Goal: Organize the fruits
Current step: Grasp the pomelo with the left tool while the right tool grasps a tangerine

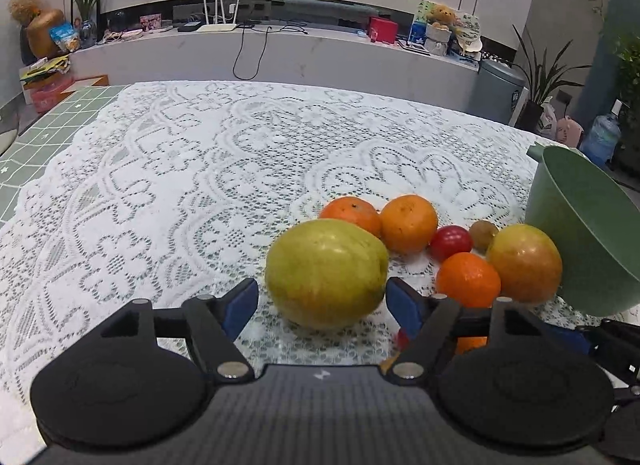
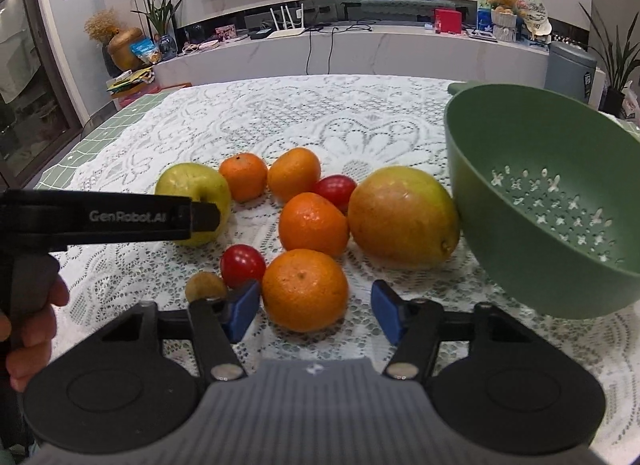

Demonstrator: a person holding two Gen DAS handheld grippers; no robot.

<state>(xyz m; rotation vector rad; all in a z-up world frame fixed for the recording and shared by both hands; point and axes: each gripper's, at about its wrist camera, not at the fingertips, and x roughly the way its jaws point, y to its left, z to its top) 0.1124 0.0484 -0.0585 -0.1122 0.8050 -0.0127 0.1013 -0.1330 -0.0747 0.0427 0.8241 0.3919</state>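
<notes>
Left wrist view: my left gripper [image 1: 322, 299] angles down at the white lace tablecloth [image 1: 168, 185], jaws spread wide around a large yellow-green apple [image 1: 325, 273] at lower centre; neither blue pad [image 1: 240, 307] touches it. Right wrist view: my right gripper [image 2: 316, 311] also tilts downward, jaws partly apart around a round orange mandarin [image 2: 305, 290]; the left pad looks very near its skin, the right pad stands clear. A person's hand [image 2: 30, 329] grips the left tool's handle at the lower left. Remaining fruit lies clustered mid-frame; the green perforated plastic colander [image 2: 560, 201] sits tilted at the right.
</notes>
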